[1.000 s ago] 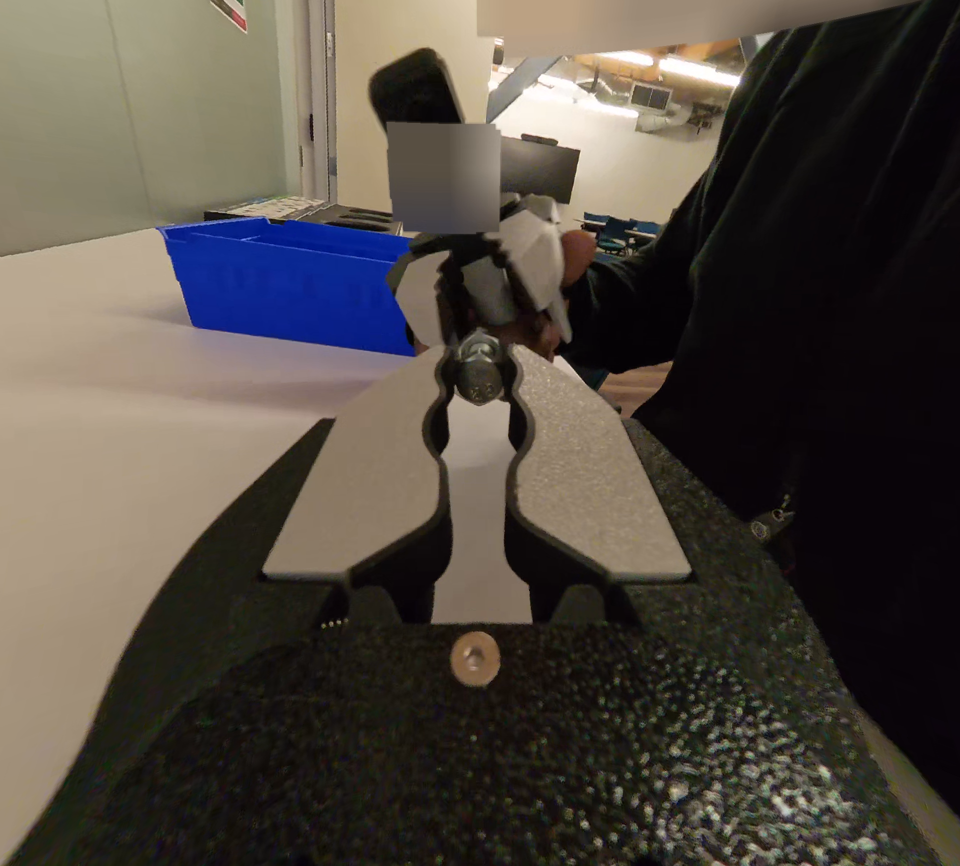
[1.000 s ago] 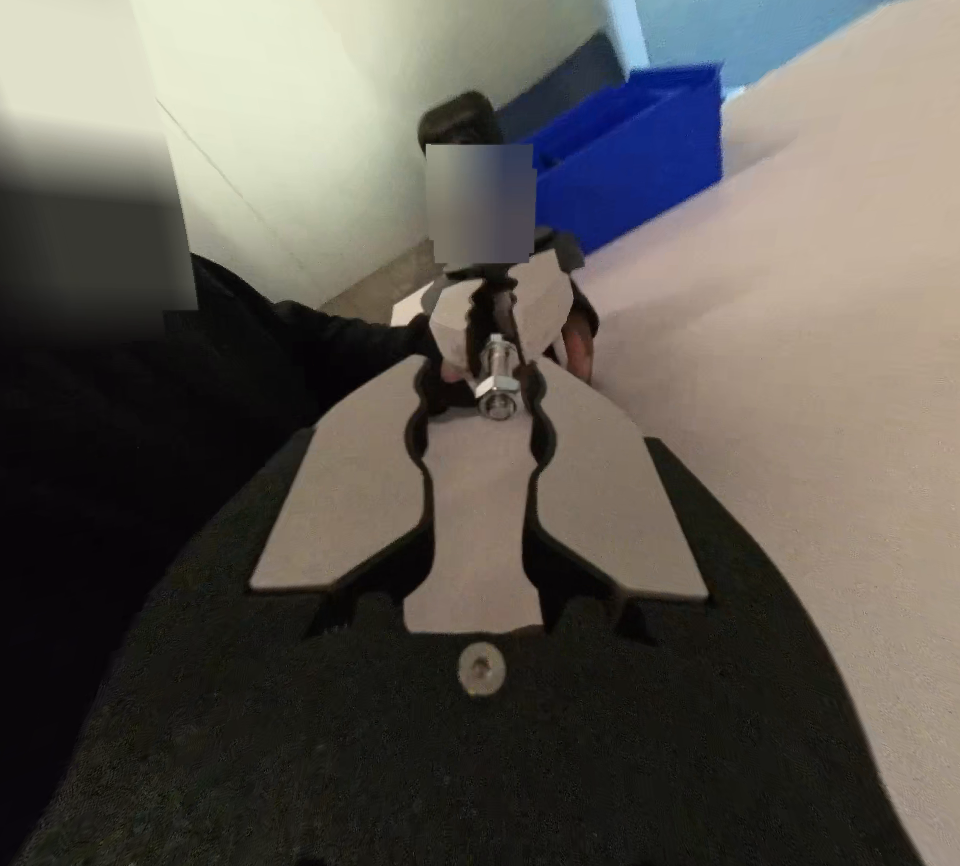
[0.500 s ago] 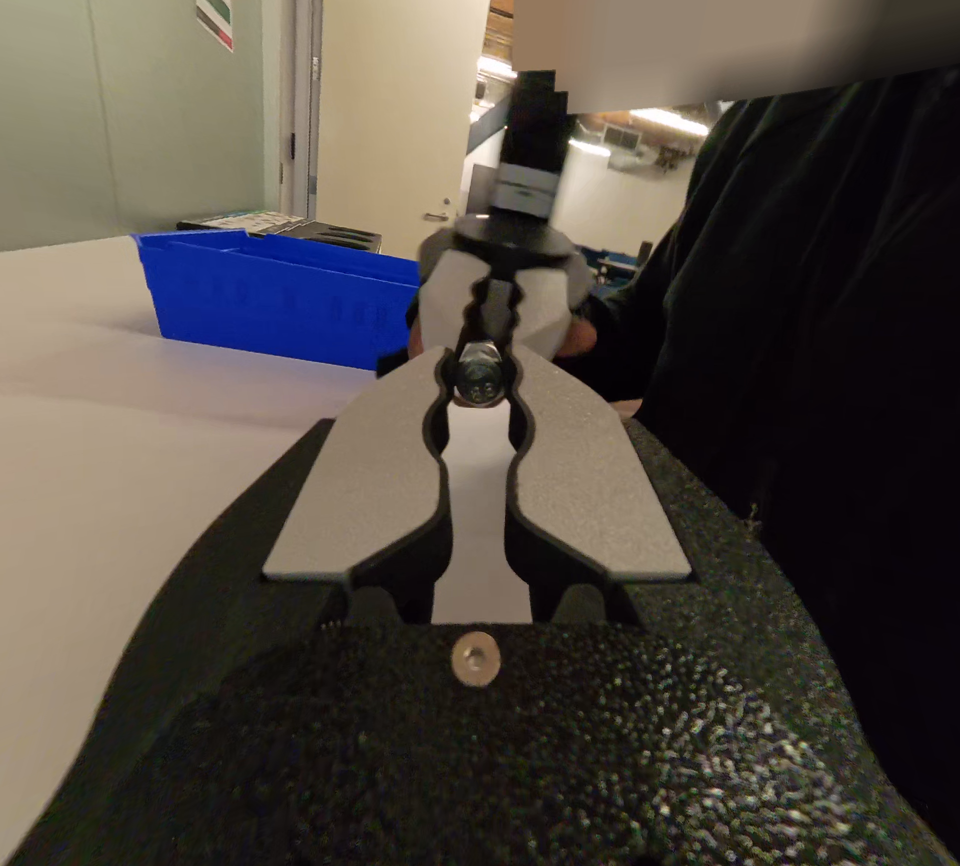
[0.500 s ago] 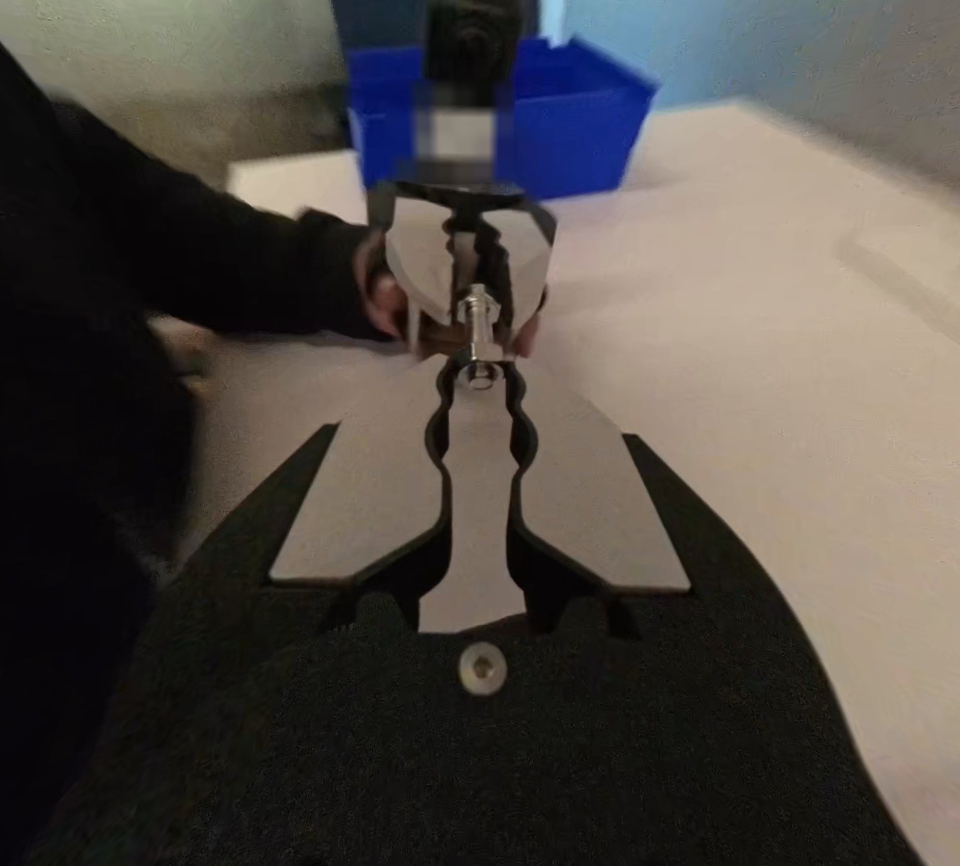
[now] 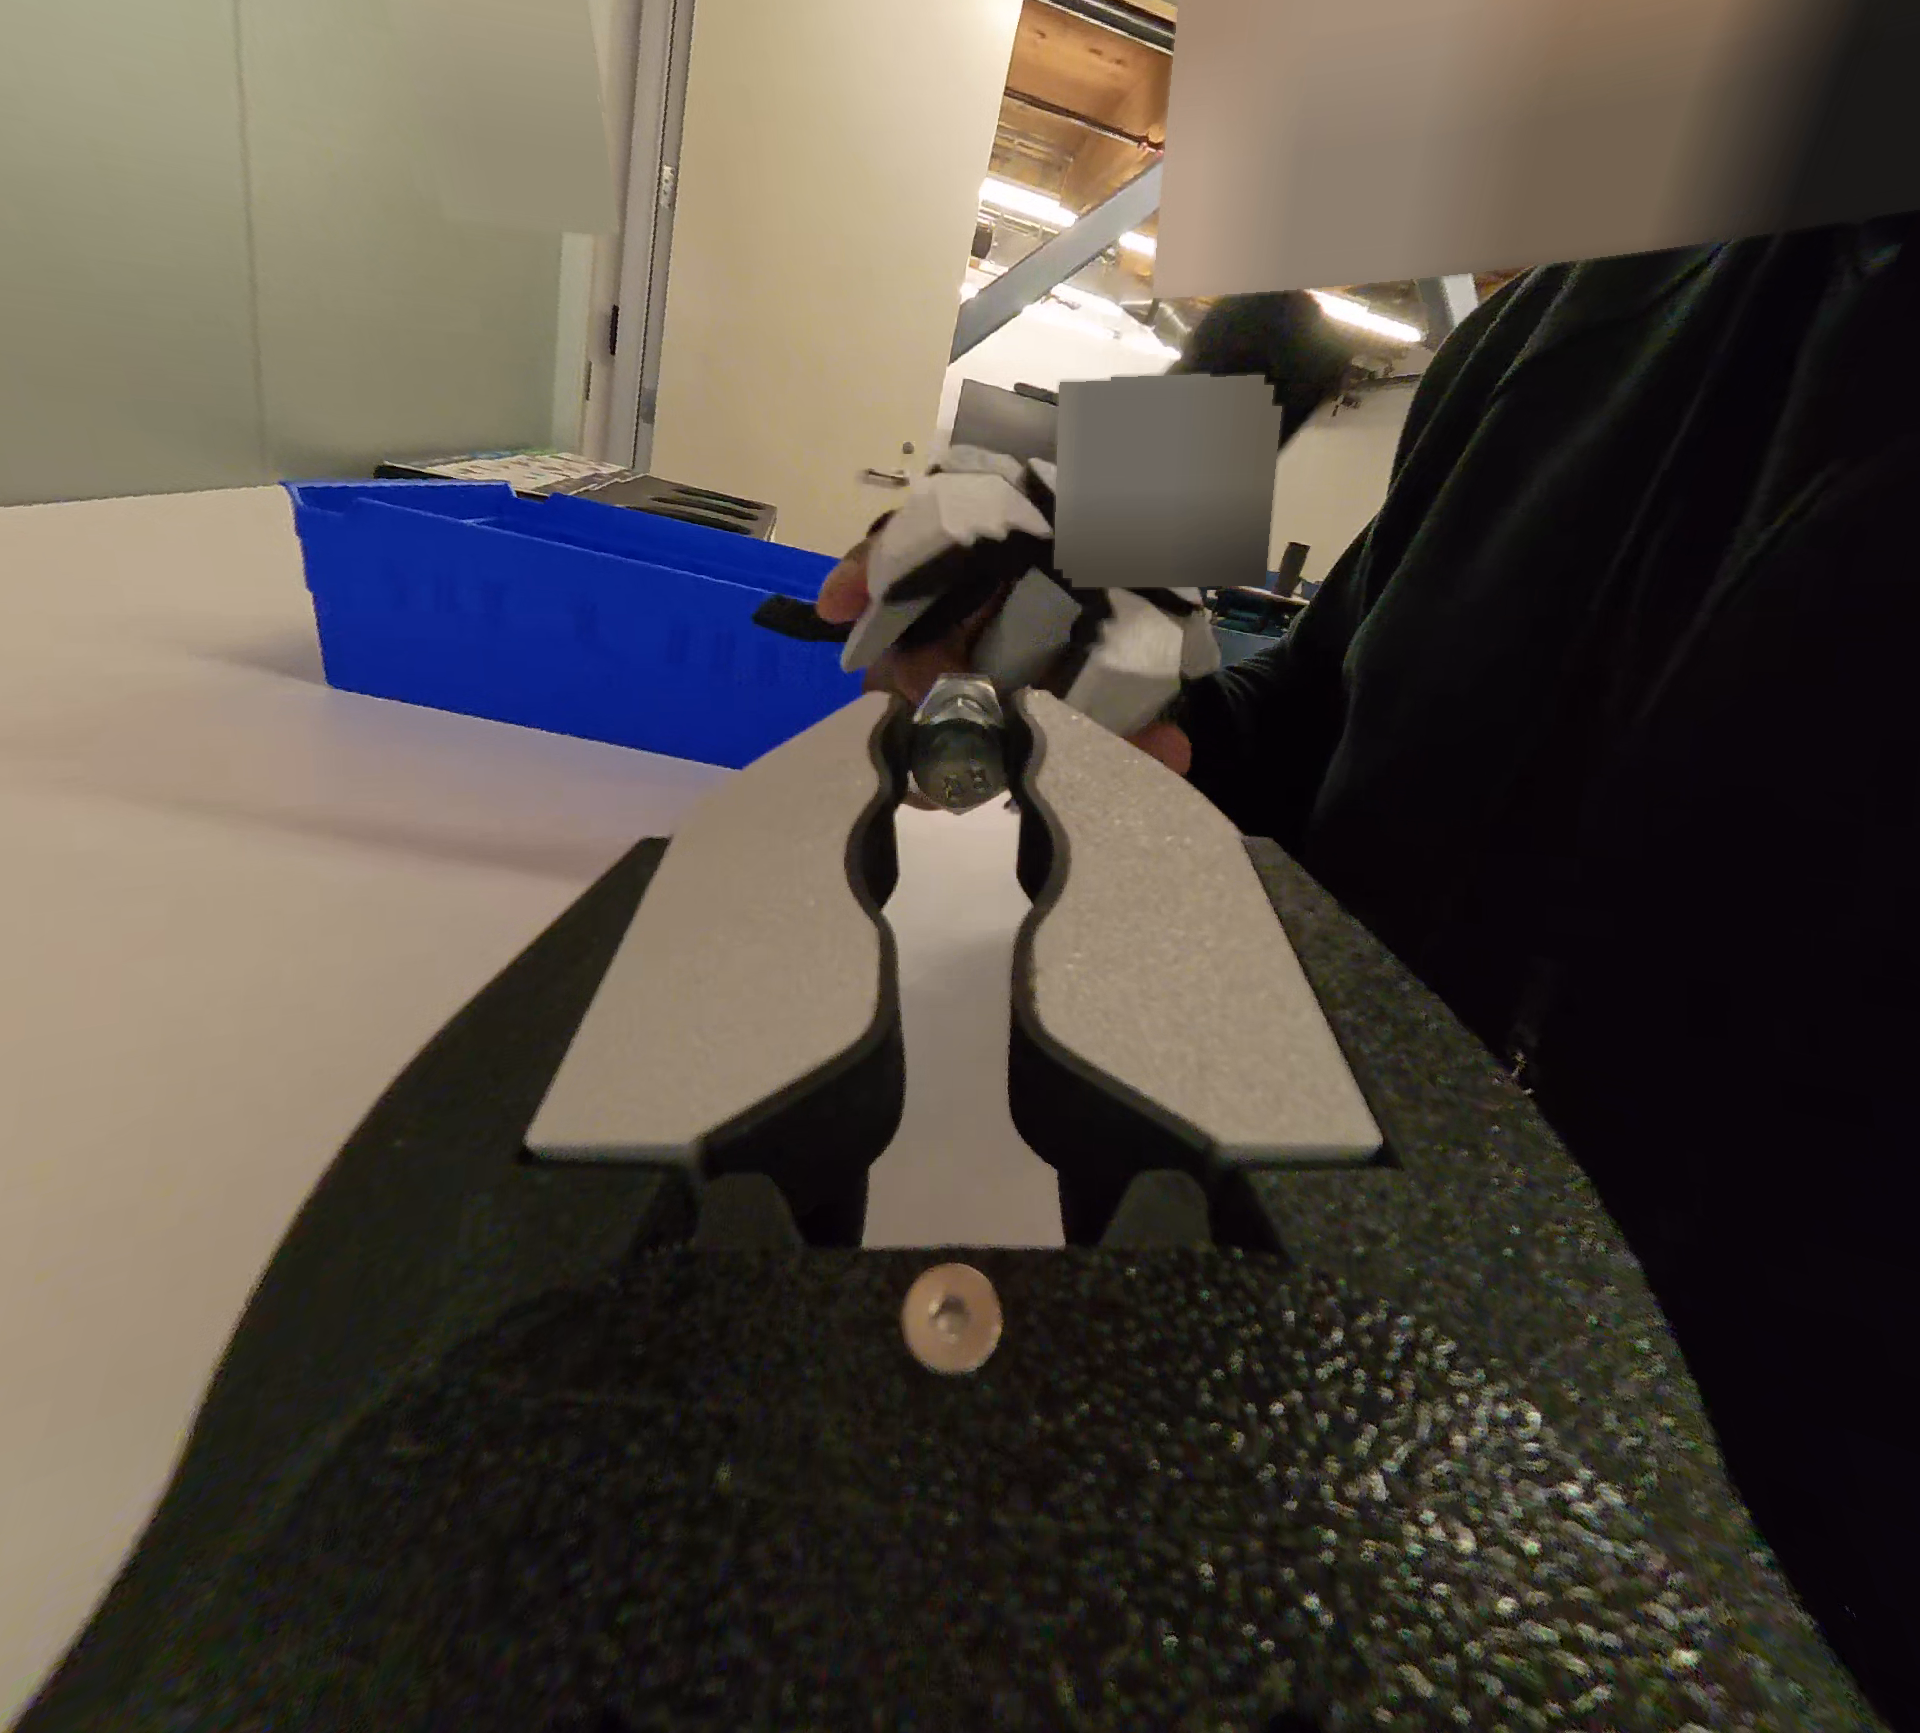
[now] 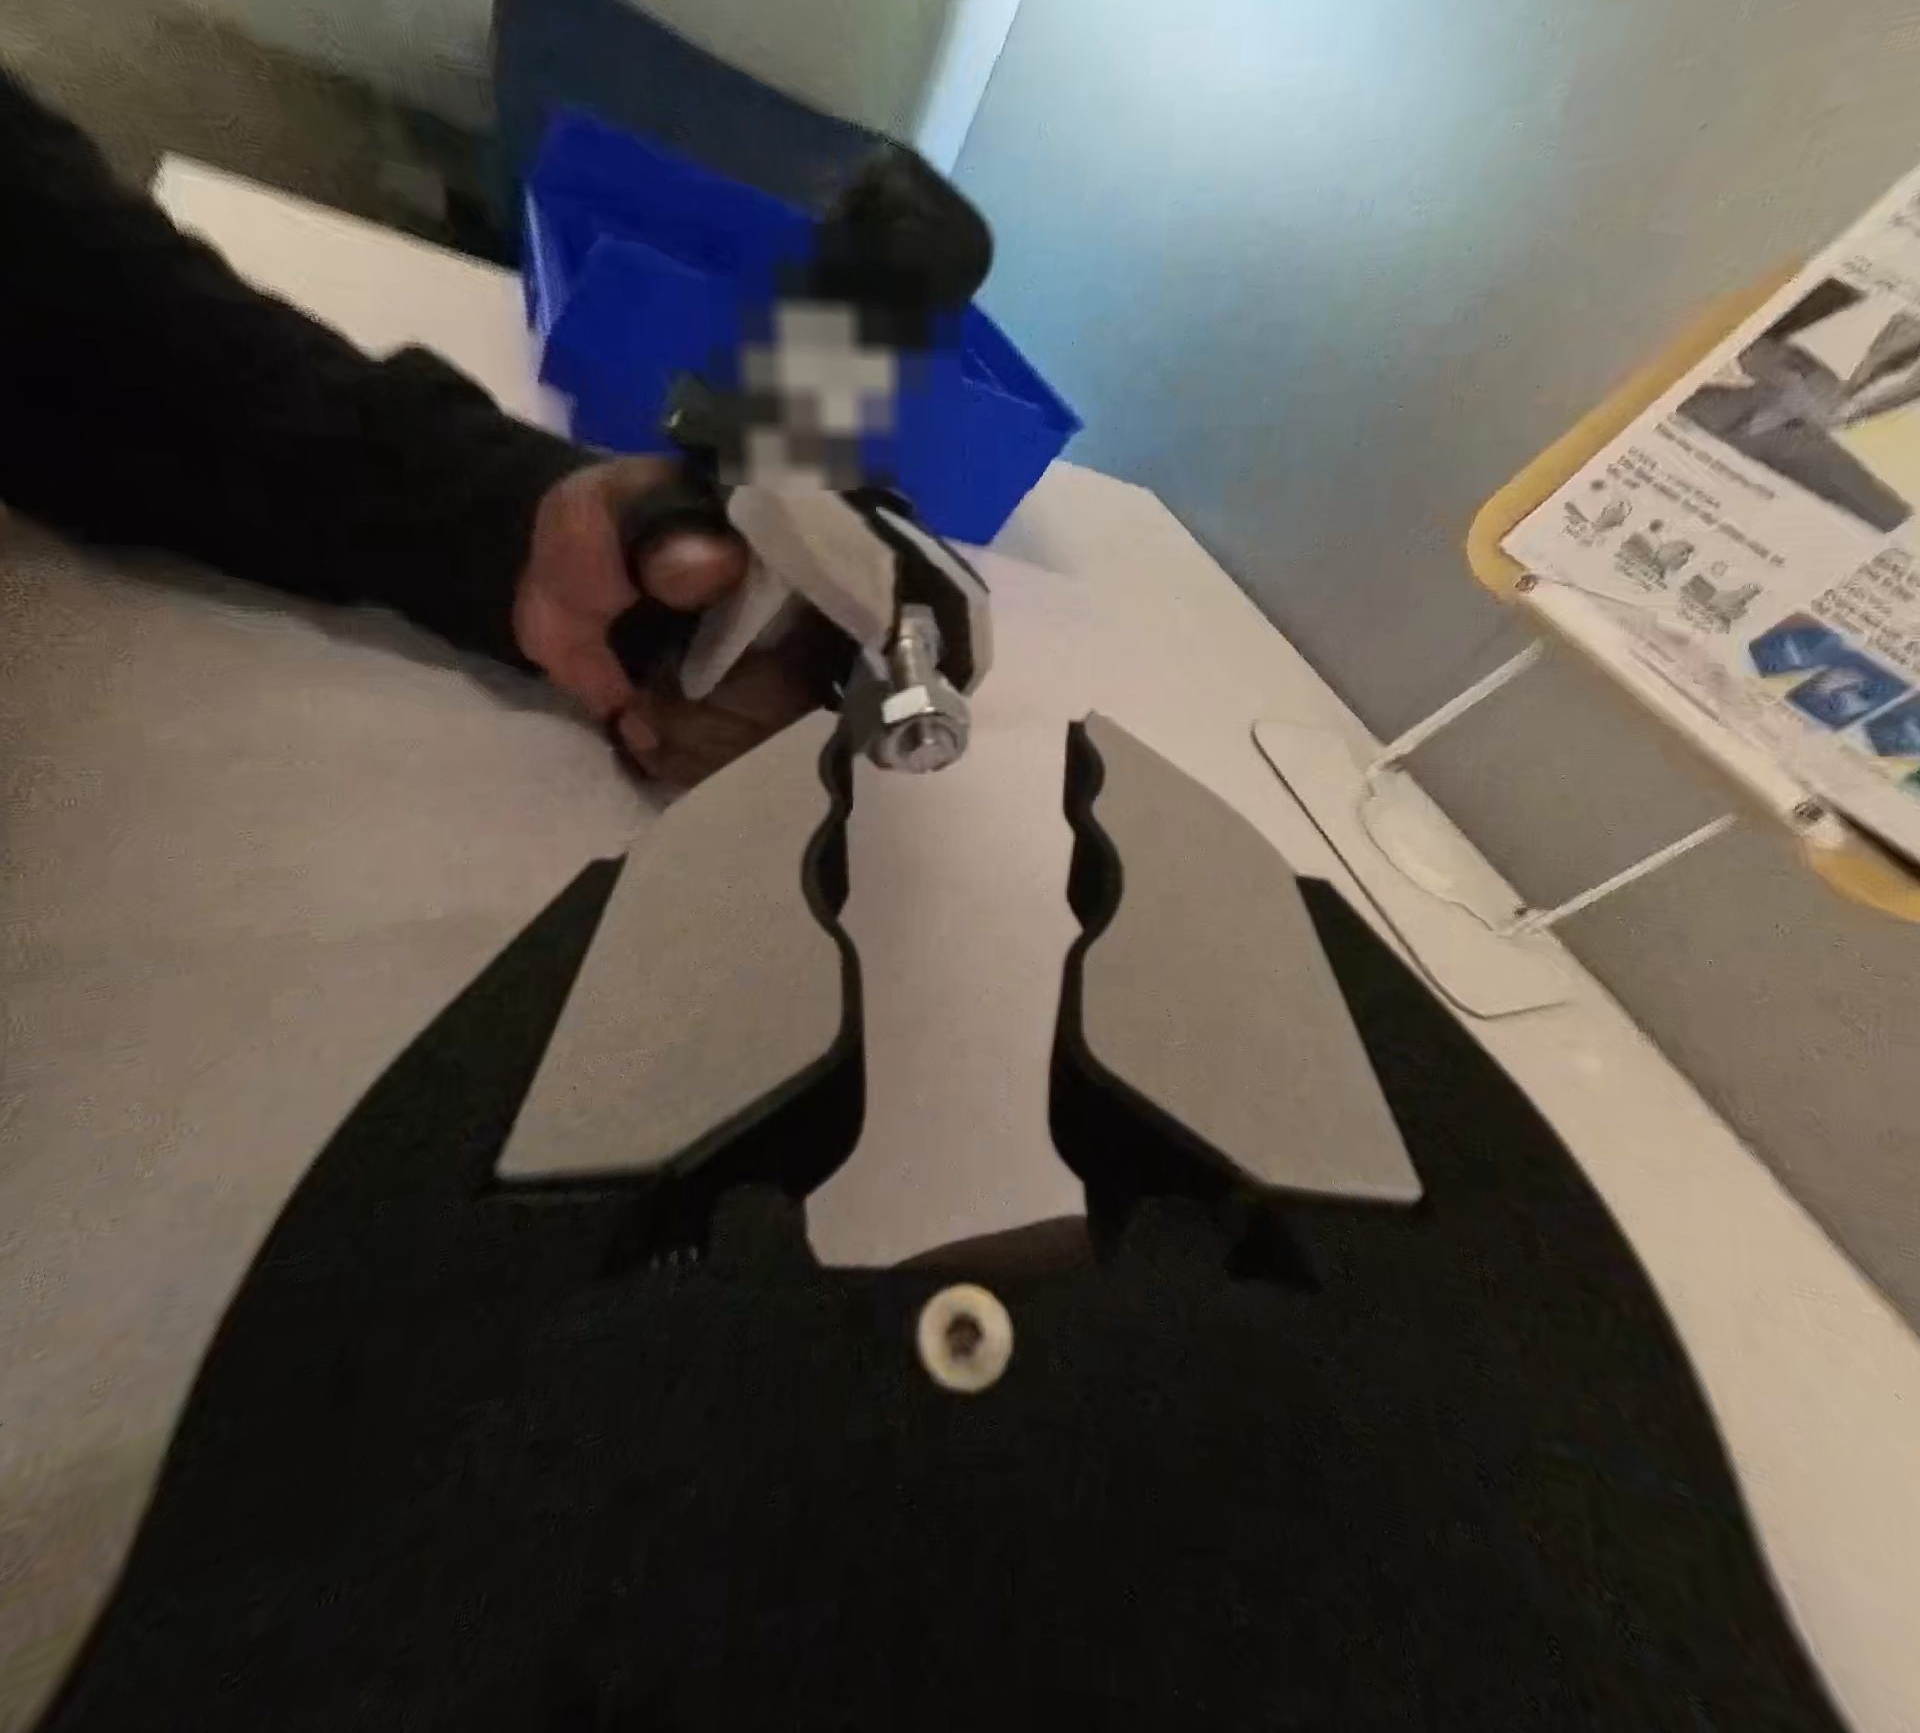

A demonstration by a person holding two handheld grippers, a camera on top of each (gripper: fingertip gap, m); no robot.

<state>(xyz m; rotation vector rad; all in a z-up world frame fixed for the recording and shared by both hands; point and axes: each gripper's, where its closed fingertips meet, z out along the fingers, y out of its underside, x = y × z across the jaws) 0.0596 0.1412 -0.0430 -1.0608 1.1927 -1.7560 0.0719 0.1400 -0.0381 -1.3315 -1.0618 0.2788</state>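
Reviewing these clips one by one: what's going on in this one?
A person holds a gripper in each hand over a white table. The left gripper is clamped on the head of a silver bolt that has a nut on its threaded end. The right gripper is open, with the nut close by its left finger. A blue bin sits behind, and a paper on a stand to the right.

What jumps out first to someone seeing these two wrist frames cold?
The silver bolt clamped head-first between the left hand-held gripper's fingertips, mid-frame, with a hex nut on its far end. Facing it, the right hand-held gripper stands open, the nut close by its left fingertip. Behind both, a bright blue bin sits on the white table.
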